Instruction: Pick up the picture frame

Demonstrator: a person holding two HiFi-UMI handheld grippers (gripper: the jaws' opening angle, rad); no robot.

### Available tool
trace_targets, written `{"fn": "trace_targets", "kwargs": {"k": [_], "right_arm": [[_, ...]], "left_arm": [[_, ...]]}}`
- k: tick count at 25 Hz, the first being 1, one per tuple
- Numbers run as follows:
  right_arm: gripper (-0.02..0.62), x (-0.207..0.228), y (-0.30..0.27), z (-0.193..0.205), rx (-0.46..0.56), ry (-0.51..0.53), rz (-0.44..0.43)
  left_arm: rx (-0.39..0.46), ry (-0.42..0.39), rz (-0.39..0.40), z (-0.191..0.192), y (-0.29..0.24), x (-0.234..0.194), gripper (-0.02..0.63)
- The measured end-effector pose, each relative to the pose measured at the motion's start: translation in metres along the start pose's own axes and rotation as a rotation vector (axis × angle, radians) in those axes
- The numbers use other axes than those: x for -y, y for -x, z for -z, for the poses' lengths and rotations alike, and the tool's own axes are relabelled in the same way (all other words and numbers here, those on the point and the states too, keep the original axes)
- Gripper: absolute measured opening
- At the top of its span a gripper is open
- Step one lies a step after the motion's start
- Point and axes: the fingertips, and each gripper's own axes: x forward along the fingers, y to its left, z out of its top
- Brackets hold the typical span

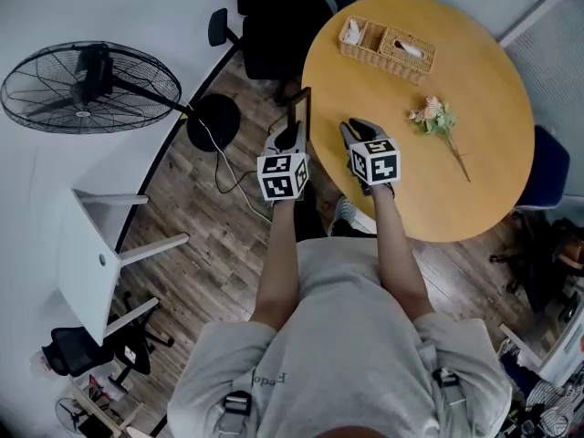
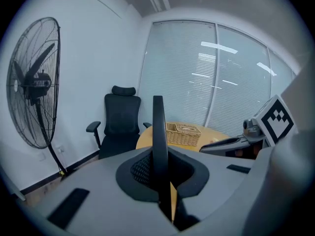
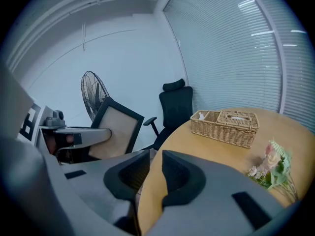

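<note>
The picture frame point(image 1: 302, 114) has a black border and a beige panel. It stands upright off the round table's left edge, with my left gripper point(image 1: 290, 139) shut on its lower edge. In the left gripper view the frame point(image 2: 158, 132) shows edge-on, rising from between the jaws of that gripper point(image 2: 160, 176). The right gripper view shows the frame's point(image 3: 116, 130) face, tilted, with the left gripper point(image 3: 81, 136) on it. My right gripper point(image 1: 358, 133) hovers beside it over the table edge. This gripper's point(image 3: 150, 173) jaws stand apart with nothing between them.
The round wooden table point(image 1: 484, 190) bears a wicker basket point(image 1: 388, 48) at the far side and a small flower sprig point(image 1: 436, 121) at the right. A black office chair point(image 1: 274, 26) stands behind it, a standing fan point(image 1: 87, 85) at left, and a white side table point(image 1: 87, 254) lower left.
</note>
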Motion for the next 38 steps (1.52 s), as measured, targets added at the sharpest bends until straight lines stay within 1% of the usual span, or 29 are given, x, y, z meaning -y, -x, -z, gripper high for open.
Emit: {"fn": "trace_targets", "kwargs": {"k": [5,12,18,26,35,38], "right_arm": [[0.086,0.008,0.014,-0.026,0.055,0.004,0.024],[0.086,0.011,0.025,-0.056,0.115,0.020,0.036],[0.086,0.009,0.029,-0.081,0.162,0.043,0.040],[0.086,0.017,0.034,-0.090,0.183,0.040,0.054],[0.086,0.024,0.035,-0.085,0.178,0.035,0.062],[0.073,0.025,0.035,-0.085,0.185,0.034,0.067]], "left_arm": [[0.072,-0.047,-0.029,-0.035,0.008,0.000,0.041],[0.157,-0.076,-0.055,-0.070,0.017,-0.001,0.041],[0.210,-0.096,-0.039,-0.093,0.018,0.003,0.041],[0.236,-0.112,-0.009,-0.111,0.016,0.011,0.042],[0.222,-0.113,-0.017,-0.107,0.012,0.007,0.041],[0.217,-0.111,-0.012,-0.106,0.012,0.008,0.043]]}}
